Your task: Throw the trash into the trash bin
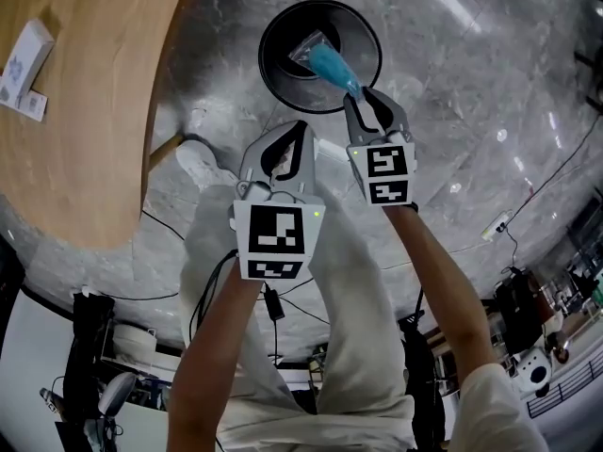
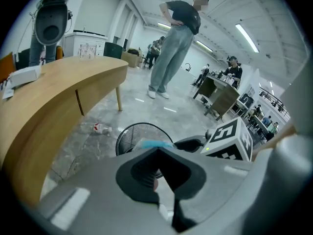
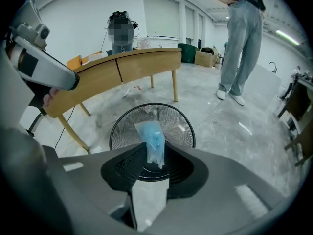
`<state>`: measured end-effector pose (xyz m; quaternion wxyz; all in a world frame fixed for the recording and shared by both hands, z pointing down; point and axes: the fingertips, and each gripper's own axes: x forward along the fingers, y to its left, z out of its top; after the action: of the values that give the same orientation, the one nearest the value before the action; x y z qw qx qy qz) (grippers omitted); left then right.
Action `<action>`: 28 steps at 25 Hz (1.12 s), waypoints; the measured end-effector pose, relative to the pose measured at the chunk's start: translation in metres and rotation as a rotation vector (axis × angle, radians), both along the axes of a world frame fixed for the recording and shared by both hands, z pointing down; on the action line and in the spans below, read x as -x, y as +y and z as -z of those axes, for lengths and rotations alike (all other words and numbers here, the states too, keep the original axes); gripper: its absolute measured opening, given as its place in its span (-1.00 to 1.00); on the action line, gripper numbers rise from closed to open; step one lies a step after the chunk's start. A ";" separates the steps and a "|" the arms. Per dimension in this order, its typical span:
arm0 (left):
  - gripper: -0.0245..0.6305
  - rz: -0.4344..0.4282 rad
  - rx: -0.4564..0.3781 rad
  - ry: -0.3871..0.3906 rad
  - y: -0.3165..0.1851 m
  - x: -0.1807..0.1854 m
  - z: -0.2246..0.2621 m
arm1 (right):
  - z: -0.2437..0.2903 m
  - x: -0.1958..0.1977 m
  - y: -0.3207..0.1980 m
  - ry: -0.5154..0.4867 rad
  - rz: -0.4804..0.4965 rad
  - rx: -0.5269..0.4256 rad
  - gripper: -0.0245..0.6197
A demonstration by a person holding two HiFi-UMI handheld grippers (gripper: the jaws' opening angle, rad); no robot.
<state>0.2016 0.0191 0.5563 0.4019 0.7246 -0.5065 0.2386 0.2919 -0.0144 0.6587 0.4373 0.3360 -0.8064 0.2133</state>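
My right claw (image 3: 154, 146) pinches the tail of the blue plastic bag (image 3: 150, 133) at its very tips. The grip looks light, since only a narrow strip of film sits between the pads and the rest sticks out ahead. In the right gripper view the bag lines up with the middle of the mesh trash bin (image 3: 180, 124). From the head view it lies over the opening, but my claw tips sit close to the near rim.

That is my main worry. The bag is thin and light, so on release it may drift instead of dropping. It could hang on the rim or slide down outside onto the floor. It could also cling to a pad and come away with me when I pull back. I cannot tell how high above the bin I am, and more height means more drift.

My left claw (image 2: 157, 150) is pressed together and empty, just beside the right one, and a careless swing could knock them together. Farther out, a crumpled bottle (image 2: 101, 128) lies on the floor near the desk (image 2: 58, 92), not yet binned.
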 end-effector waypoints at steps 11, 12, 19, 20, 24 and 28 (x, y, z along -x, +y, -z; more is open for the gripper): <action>-0.93 0.014 0.008 0.006 0.002 0.008 0.021 | 0.026 0.011 0.001 -0.003 0.028 -0.020 -0.49; -0.93 0.016 0.007 0.005 0.003 0.010 0.025 | 0.031 0.014 0.001 -0.005 0.029 -0.023 -0.49; -0.93 0.026 -0.009 0.000 0.000 0.030 0.058 | 0.071 0.040 -0.004 -0.024 0.048 -0.055 -0.53; -0.93 0.028 -0.014 -0.001 0.000 0.033 0.064 | 0.078 0.045 -0.006 -0.028 0.052 -0.060 -0.55; -0.93 0.040 -0.030 -0.007 0.001 0.050 0.085 | 0.101 0.066 -0.008 -0.040 0.067 -0.081 -0.68; -0.93 0.069 -0.054 -0.009 -0.001 0.074 0.103 | 0.121 0.093 -0.014 -0.044 0.091 -0.102 -0.78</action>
<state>0.1271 0.0181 0.4535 0.3879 0.7161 -0.5393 0.2142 0.1985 -0.0282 0.5376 0.4112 0.3160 -0.8402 0.1589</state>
